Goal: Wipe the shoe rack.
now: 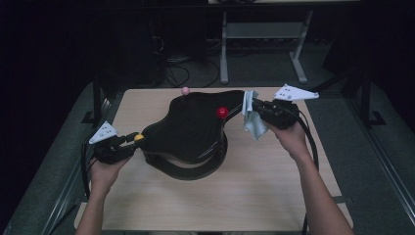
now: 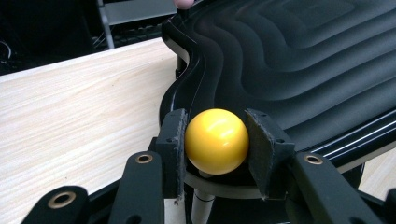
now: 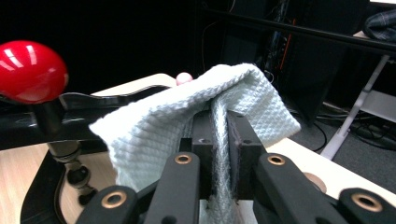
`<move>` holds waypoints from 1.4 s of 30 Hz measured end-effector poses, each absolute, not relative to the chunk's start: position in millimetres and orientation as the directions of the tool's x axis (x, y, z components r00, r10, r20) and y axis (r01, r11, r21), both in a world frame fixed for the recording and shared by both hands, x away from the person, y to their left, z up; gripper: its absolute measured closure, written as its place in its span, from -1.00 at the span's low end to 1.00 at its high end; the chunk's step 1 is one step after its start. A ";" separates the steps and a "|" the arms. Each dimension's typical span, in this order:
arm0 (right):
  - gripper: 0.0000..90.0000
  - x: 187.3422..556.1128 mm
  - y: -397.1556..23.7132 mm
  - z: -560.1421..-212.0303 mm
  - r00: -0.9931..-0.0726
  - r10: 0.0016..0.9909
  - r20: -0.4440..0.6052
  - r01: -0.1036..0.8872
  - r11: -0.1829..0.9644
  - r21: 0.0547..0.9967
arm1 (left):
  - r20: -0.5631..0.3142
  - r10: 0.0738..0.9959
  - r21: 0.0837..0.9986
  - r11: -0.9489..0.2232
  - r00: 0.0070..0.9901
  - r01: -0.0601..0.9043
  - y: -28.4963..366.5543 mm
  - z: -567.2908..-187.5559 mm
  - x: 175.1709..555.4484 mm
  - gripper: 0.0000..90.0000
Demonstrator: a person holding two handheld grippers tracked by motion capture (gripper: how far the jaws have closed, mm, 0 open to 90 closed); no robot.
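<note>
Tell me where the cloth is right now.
The pale blue cloth is pinched in the right claw at the black ridged board's right end in the high view, just right of the red ball; it drapes over the claw's jaws in the right gripper view.

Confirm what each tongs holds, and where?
Left tongs clamp the yellow ball by its sides; right tongs pinch a fold of the pale cloth.

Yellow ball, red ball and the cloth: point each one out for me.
yellow ball (image 2: 216,141): left gripper view, middle of its front face.
red ball (image 1: 222,112): high view, top of the knob.
cloth (image 3: 159,126): right gripper view, its broad left fold.
</note>
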State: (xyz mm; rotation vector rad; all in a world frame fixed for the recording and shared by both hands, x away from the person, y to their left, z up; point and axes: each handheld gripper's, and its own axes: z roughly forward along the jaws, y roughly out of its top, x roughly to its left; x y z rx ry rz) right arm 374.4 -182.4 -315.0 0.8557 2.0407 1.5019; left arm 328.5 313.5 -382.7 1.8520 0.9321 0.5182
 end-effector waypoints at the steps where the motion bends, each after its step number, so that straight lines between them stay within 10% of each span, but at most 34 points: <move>1: 0.84 371.1 -181.6 -315.6 -0.709 0.705 0.004 0.207 0.203 0.957 | -0.044 0.785 0.894 -0.245 0.617 0.376 313.8 -382.7 328.7 0.34; 29: 0.83 368.8 -170.5 -324.0 -0.703 0.712 -0.006 0.196 0.202 0.959 | -0.049 0.790 0.897 -0.234 0.611 0.375 315.5 -383.6 330.5 0.34; 42: 0.83 349.2 -130.5 -379.2 -0.748 0.663 0.026 0.246 0.241 0.939 | -0.057 0.793 0.898 -0.225 0.606 0.378 315.4 -384.0 331.3 0.34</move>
